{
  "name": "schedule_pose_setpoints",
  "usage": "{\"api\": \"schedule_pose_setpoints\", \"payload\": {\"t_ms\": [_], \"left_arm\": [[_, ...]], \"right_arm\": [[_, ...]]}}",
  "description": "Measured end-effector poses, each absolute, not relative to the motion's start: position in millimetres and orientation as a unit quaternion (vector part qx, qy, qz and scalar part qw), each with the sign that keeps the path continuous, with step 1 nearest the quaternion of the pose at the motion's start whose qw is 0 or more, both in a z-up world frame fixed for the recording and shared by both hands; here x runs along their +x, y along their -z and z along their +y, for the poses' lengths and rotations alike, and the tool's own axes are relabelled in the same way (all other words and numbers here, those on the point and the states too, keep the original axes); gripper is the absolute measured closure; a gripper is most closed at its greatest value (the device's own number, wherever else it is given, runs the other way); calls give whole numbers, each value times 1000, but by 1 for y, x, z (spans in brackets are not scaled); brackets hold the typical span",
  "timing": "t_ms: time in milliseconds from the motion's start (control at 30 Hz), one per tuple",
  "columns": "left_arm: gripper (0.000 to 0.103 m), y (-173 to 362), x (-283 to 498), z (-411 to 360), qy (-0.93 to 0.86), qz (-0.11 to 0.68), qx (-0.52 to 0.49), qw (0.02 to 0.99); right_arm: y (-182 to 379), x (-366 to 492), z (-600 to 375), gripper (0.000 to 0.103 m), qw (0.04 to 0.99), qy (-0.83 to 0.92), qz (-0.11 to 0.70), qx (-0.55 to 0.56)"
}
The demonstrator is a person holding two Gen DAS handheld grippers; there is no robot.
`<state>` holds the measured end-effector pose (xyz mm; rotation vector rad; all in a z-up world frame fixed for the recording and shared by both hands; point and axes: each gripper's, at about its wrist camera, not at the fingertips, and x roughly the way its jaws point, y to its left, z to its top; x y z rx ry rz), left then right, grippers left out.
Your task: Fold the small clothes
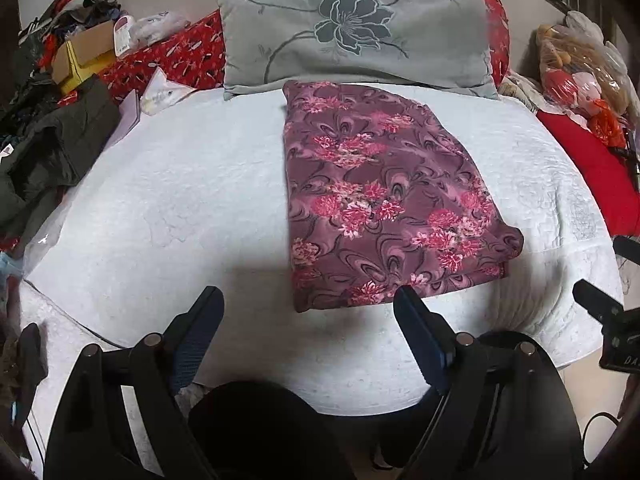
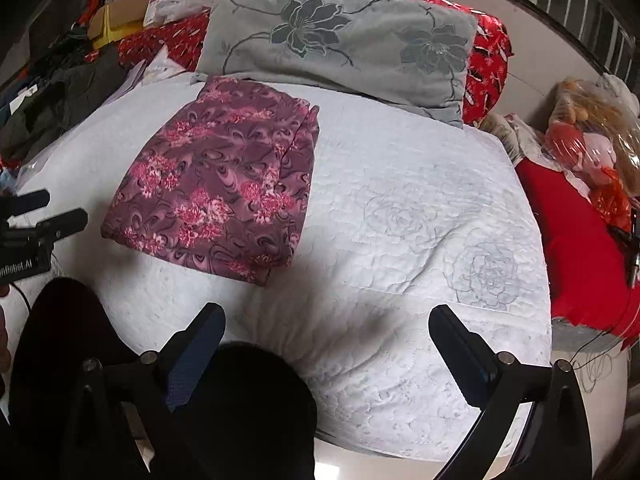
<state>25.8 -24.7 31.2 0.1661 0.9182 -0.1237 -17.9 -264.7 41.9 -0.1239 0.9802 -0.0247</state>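
Note:
A purple garment with pink flowers [image 1: 384, 196] lies folded into a flat rectangle on the white quilted bed cover [image 1: 180, 184]. It also shows in the right wrist view [image 2: 216, 184], left of middle. My left gripper [image 1: 308, 300] is open and empty, just in front of the garment's near edge. My right gripper [image 2: 326, 316] is open and empty, over bare quilt [image 2: 420, 208] to the right of the garment. The left gripper's fingers [image 2: 60, 220] show at the left edge of the right wrist view, and the right gripper's fingers [image 1: 600, 304] show at the right edge of the left wrist view.
A grey flowered pillow [image 1: 356, 36] lies behind the garment against a red bedspread [image 1: 180, 60]. Dark clothes [image 1: 52, 152], a cardboard box [image 1: 88, 52] and clutter are piled at the left. A red cloth [image 2: 576, 224] and bagged stuffed toys [image 2: 588, 140] lie at the right.

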Motion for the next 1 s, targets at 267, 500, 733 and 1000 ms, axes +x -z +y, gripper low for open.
{"api": "schedule_pose_setpoints", "payload": {"t_ms": [267, 500, 733, 1000], "left_arm": [[15, -30, 23, -24, 61, 447, 92, 888], [15, -30, 25, -20, 56, 450, 85, 887], [15, -35, 24, -17, 58, 446, 83, 889], [15, -40, 20, -19, 62, 438, 86, 892]], "right_arm": [[-45, -13, -266, 1, 883, 24, 469, -31], [-56, -13, -270, 1, 895, 33, 445, -26], [-64, -13, -273, 1, 901, 44, 431, -25], [-65, -8, -276, 1, 898, 53, 436, -15]]}}
